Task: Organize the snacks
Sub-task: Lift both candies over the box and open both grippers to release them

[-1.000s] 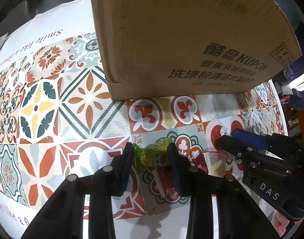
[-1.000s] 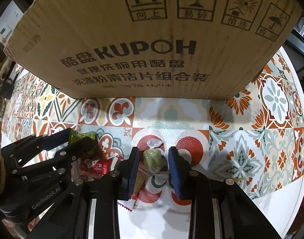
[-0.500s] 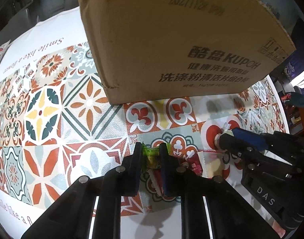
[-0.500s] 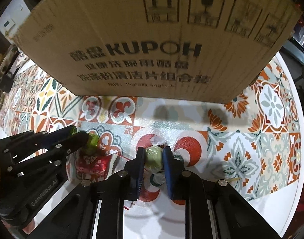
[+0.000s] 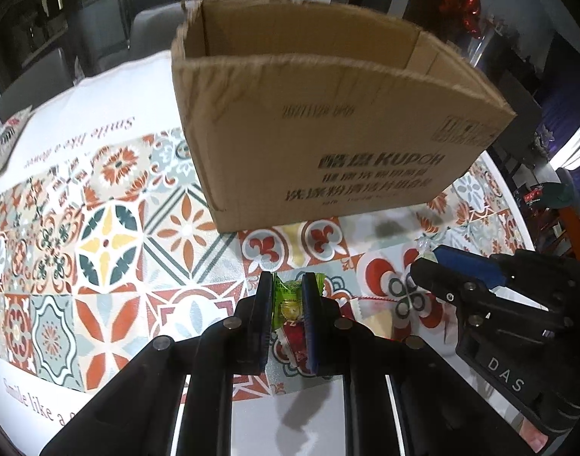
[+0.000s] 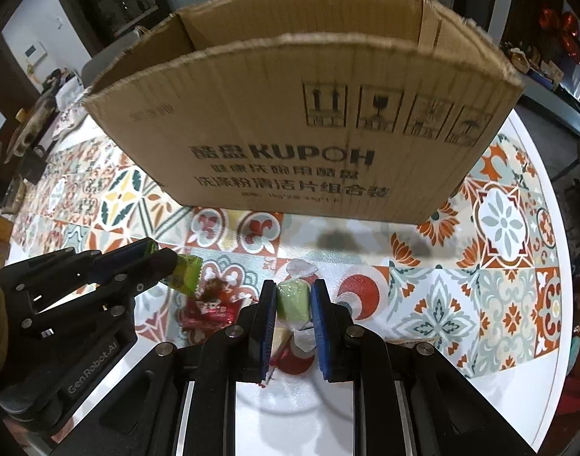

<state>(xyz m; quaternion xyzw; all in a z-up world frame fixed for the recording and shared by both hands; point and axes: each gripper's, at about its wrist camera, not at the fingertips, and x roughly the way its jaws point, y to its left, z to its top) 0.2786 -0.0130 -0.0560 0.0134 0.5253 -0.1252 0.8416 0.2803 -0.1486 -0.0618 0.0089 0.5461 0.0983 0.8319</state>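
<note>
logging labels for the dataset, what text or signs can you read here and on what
"KUPOH": box, front.
Chinese lines under it and date stamp: too blurred.
Four handling signs, box: arrows, glass; the rest blurred.
"Smile like a": tablecloth.
"DAS": right gripper.
"GenRobot.AI": left gripper.

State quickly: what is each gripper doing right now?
Left gripper: shut on green packet.
Right gripper: shut on pale green sweet.
</note>
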